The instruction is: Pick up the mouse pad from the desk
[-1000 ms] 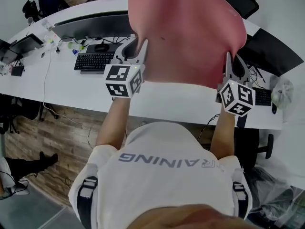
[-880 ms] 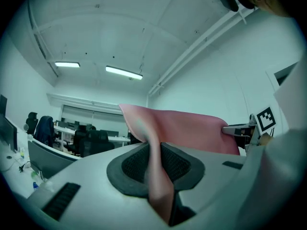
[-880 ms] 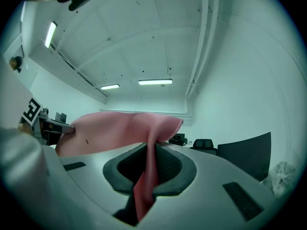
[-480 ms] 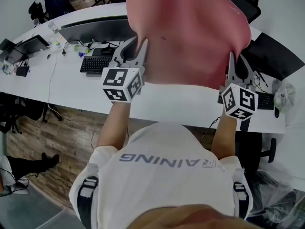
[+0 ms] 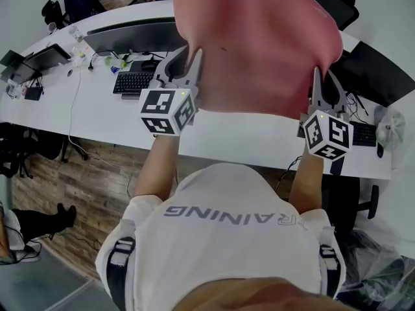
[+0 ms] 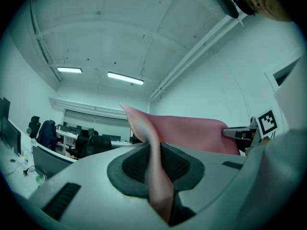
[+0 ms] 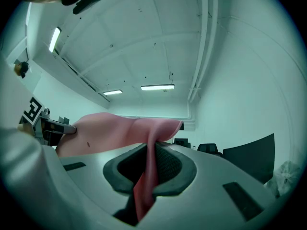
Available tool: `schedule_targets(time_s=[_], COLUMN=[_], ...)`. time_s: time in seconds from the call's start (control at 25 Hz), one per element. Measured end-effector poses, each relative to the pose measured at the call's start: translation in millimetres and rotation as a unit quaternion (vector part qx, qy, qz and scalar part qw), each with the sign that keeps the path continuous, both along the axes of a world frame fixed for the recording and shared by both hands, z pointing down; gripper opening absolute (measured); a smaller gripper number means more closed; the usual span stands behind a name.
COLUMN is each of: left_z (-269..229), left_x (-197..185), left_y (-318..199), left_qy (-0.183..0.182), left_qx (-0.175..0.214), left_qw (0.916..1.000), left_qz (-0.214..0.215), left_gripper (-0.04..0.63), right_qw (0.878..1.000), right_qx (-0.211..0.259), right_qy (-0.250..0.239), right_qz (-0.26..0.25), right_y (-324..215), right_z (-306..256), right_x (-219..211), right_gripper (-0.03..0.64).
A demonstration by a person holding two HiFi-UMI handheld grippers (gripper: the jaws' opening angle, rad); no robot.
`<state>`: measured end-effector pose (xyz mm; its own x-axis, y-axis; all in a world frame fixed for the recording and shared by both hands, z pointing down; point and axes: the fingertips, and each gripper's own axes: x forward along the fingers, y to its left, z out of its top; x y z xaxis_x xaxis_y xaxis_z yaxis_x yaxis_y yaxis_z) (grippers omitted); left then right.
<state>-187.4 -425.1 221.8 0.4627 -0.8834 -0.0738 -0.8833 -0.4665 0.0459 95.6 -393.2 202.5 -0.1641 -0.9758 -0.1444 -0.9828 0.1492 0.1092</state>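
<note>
The long white table ran across the room. The pink mouse pad was up off it, spread in the air over the table's middle and near edge, stretched between the two tongs. The left tongs were clenched on the pad's lower left edge, the right tongs on its lower right edge. A black keyboard lay toward the table's left end.
</note>
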Motion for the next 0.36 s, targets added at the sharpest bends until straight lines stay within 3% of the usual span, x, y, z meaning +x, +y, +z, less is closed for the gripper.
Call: schedule_targets(time_s=[0.36], left_z=[-0.4], left_x=[0.6], left_y=[5.3], left_qy=[0.003], left_qx=[0.001], left_qw=[1.0000], left_qz=[0.001], left_gripper=[0.094], right_qw=[1.000], right_qx=[0.012], right_qy=[-0.005], right_qz=[0.001], right_y=[9.3], right_z=[-3.3], right_x=[0.5], right_gripper=[0.061])
